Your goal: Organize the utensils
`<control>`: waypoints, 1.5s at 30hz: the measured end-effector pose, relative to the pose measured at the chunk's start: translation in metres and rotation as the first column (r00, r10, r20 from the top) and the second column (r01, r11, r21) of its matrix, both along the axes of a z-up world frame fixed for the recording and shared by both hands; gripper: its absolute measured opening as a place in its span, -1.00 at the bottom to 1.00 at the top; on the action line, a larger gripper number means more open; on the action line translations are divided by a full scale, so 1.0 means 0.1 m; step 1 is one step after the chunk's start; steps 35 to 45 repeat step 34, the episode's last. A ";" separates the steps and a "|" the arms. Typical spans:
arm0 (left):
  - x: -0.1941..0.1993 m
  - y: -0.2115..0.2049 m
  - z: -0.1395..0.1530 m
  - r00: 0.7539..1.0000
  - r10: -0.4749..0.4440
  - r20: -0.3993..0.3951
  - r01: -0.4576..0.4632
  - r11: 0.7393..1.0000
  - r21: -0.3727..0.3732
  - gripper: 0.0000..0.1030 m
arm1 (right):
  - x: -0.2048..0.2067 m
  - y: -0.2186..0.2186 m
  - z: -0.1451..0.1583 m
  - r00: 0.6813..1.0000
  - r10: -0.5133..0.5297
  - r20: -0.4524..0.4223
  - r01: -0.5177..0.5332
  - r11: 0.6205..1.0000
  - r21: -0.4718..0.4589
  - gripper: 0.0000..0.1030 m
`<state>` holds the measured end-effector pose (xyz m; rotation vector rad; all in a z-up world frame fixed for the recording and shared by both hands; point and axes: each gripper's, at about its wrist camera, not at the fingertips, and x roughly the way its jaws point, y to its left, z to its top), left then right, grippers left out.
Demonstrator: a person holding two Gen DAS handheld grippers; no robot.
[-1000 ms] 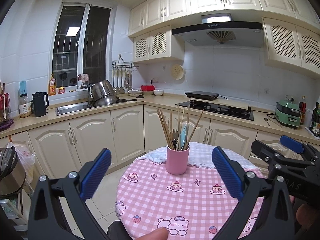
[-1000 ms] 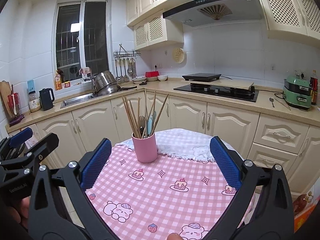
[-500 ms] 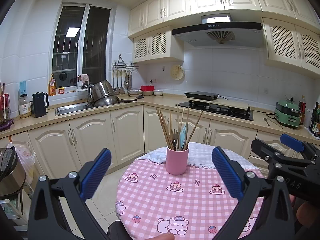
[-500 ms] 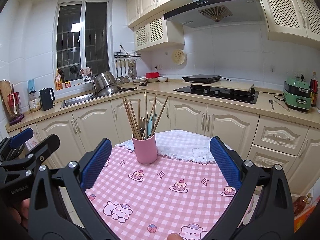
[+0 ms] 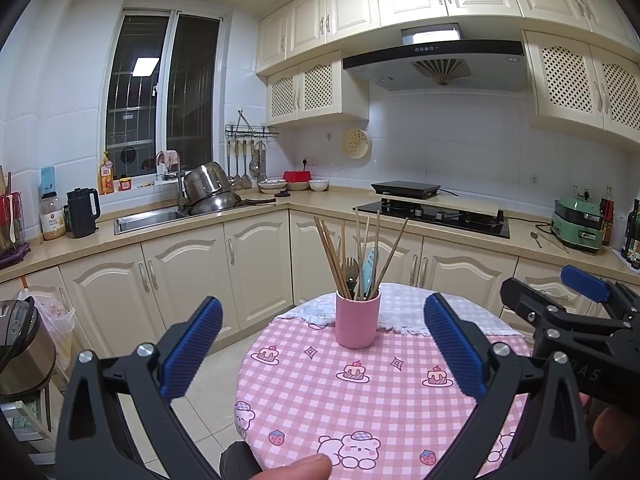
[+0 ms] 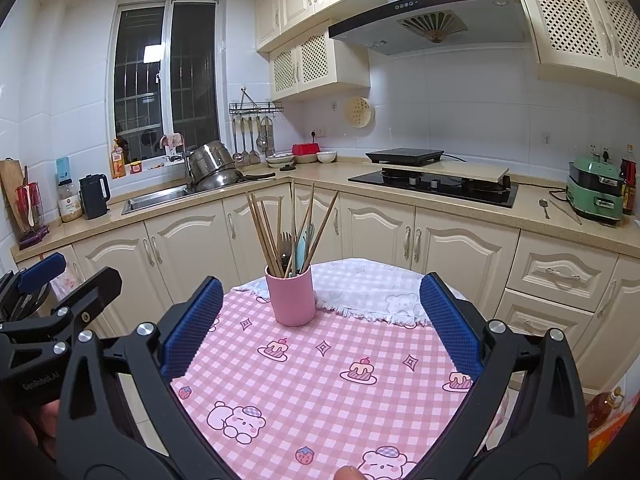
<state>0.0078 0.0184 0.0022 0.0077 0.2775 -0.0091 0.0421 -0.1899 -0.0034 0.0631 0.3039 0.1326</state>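
Lower ends of chopsticks [image 5: 334,258], fork [image 5: 351,270] and blue utensil [image 5: 370,262] hidden inside pink cup [image 5: 357,322]. Near rim of surface [image 6: 280,408] cut off by bottom edge. Right claw [image 5: 552,300] partly out of frame. Jar [image 5: 53,221] label too small to read.

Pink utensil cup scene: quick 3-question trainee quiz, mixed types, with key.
1. True or false: the pink cup lies tipped over on the checked tablecloth.
2. What stands tallest in the cup? A) wooden chopsticks B) whisks C) knives
3. Fill in: the left gripper and right gripper are both ____ and hold nothing.

Key: 1 false (upright); 2 A; 3 open.
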 end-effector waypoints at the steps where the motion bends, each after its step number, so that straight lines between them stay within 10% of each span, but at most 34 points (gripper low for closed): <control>1: 0.00 0.00 0.00 1.000 -0.001 0.001 0.001 1.000 0.001 0.91 | 0.00 0.00 0.00 1.000 -0.001 0.002 0.001 1.000 -0.001 0.88; 45: 0.00 0.01 -0.01 1.000 0.012 0.002 -0.012 1.000 -0.017 0.91 | 0.00 0.03 -0.03 1.000 0.004 -0.010 -0.004 1.000 -0.001 0.88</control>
